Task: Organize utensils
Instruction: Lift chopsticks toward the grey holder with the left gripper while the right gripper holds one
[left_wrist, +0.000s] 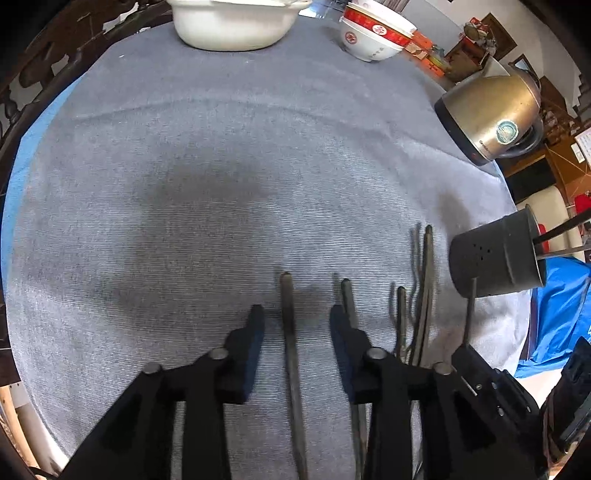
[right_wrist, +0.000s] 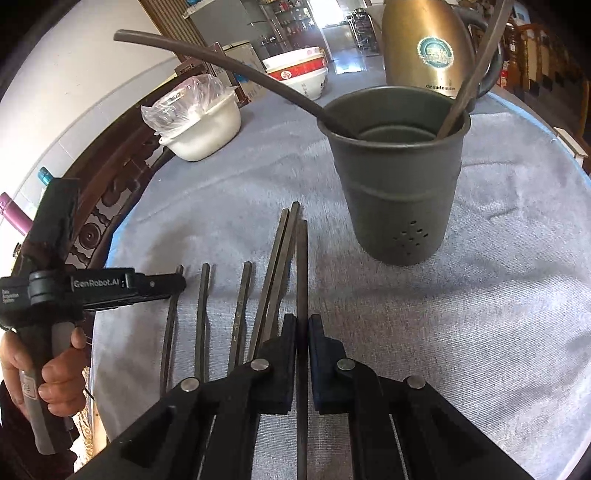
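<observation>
Your right tongs (right_wrist: 303, 350) are pinched tight on one chopstick (right_wrist: 302, 266) whose long end points at the cup (right_wrist: 399, 177) just ahead, while your left tongs (left_wrist: 297, 325) hang half open over another chopstick (left_wrist: 290, 321), farther from it.

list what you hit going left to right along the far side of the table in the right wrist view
white pot → stacked bowls → holder → kettle
</observation>
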